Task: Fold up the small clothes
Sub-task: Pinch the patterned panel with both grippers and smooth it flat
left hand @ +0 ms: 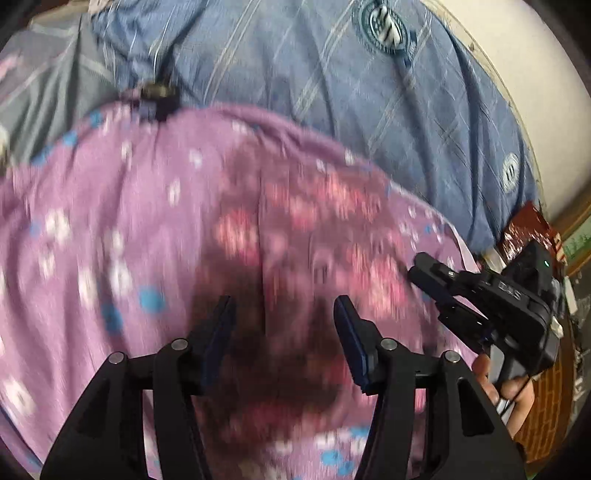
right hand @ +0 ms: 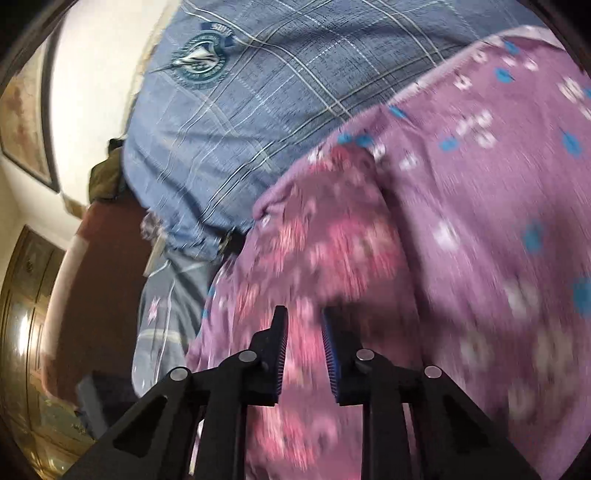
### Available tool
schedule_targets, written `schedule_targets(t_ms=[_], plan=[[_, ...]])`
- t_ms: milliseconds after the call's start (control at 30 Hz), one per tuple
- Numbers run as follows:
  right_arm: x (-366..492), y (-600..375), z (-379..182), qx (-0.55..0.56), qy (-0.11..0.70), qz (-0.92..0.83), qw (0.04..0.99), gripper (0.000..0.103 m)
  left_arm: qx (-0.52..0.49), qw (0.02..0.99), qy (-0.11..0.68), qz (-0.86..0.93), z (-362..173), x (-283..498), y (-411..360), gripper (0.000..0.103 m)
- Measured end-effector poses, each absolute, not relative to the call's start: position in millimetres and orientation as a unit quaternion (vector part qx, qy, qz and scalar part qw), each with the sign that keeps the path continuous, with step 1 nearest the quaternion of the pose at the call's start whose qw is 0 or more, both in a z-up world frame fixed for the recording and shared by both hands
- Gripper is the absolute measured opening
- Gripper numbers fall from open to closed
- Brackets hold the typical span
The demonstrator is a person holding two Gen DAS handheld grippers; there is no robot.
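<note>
Blur smears the purple cloth (left hand: 155, 221) ahead of your left claw (left hand: 284, 314) and right claw (right hand: 303, 325); both hang released, gripping nothing.

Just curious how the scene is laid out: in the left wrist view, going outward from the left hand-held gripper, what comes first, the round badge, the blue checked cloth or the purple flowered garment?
1. Purple flowered garment, right under the left hand-held gripper.
2. Blue checked cloth, beyond it.
3. Round badge, at the top.

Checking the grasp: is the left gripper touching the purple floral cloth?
Cannot tell. The left wrist view shows the left gripper open over the blurred purple floral cloth, but not contact.
</note>
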State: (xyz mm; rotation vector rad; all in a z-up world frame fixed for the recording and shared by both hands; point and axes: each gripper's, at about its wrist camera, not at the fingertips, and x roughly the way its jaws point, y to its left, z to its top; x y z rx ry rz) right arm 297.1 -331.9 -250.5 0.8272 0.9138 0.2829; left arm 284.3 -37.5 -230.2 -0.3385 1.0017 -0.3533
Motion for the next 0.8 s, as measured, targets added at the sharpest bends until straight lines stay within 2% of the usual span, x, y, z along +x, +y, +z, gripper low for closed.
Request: schedule_targets(t_ms=[100, 233, 333, 367, 433, 567, 667, 767, 800], plan=[[346, -322, -259, 0.358, 0.460, 0.114, 0.805, 0.027, -0.137, 0.860, 0.472, -0.140, -229, 325, -49, 0.058], [406, -322, -296, 0.352, 0.527, 0.077, 0.770, 0.026, -0.126, 0.833, 0.528, -0.106, -268, 388, -71, 0.058], [422, -327, -301, 0.356, 0.531, 0.086, 0.764, 0.025, -0.124, 0.838, 0.523, -0.094, -281, 396, -80, 0.070], [423, -329, -302, 0.363, 0.531, 0.091, 0.760, 0.025, -0.110, 0.842, 0.520, -0.090, -280, 394, -84, 0.071], [415, -335, -301, 0.380, 0.518, 0.102, 0.760, 0.025, -0.077, 0.855, 0.506, -0.083, -274, 384, -93, 0.071], [372, -336, -282, 0.372, 0.482, 0.118, 0.784, 0.029, -0.075, 0.867, 0.485, -0.089, -259, 354, -88, 0.071], [326, -324, -266, 0.334, 0.479, 0.120, 0.803, 0.028, -0.045, 0.882, 0.462, -0.076, -247, 320, -83, 0.071], [284, -316, -258, 0.289, 0.478, 0.100, 0.823, 0.029, -0.019, 0.890, 0.451, -0.062, -245, 300, -79, 0.077], [269, -311, -257, 0.273, 0.473, 0.088, 0.833, 0.030, -0.009, 0.893, 0.446, -0.057, -245, 293, -79, 0.082]])
